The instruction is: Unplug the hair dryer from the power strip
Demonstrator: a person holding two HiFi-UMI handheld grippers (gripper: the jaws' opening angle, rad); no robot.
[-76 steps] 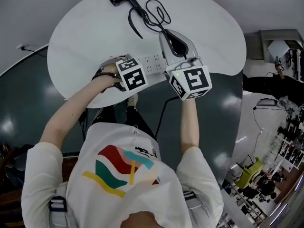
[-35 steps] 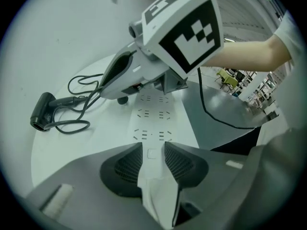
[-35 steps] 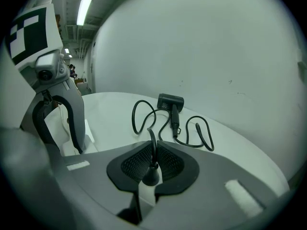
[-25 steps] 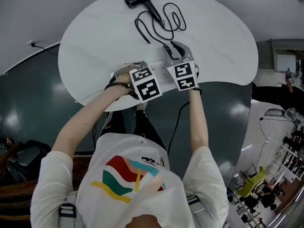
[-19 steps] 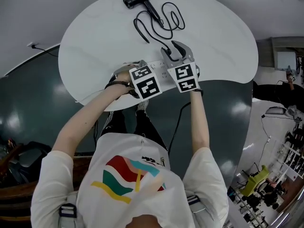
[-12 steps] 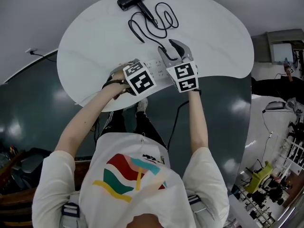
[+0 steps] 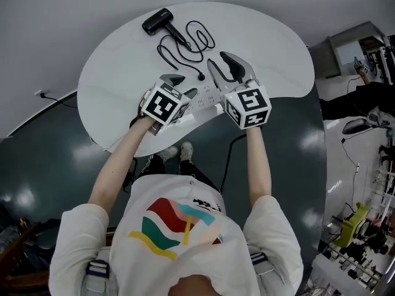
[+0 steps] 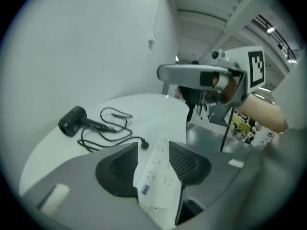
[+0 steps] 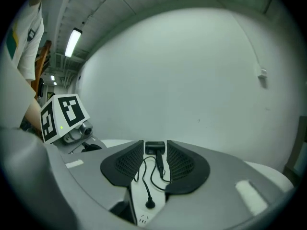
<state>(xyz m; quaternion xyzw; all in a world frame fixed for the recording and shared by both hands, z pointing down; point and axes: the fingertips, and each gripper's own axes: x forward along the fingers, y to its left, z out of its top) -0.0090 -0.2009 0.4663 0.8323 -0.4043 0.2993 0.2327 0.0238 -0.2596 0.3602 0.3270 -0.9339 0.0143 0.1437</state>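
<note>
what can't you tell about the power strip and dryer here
- power strip: near end hidden in the head view under the left gripper and right gripper.
- label on the strip: print too small in the left gripper view.
- hair dryer: switch setting too small in every view.
- right gripper view: most of the strip cut off by the bottom edge.

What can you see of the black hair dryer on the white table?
The black plastic hair dryer lies on its side near the round white table's far edge, with nothing holding it. It has a short barrel and slim handle. Its thin black cord curls in loops and ends in a plug lying loose beside the white power strip.
</note>
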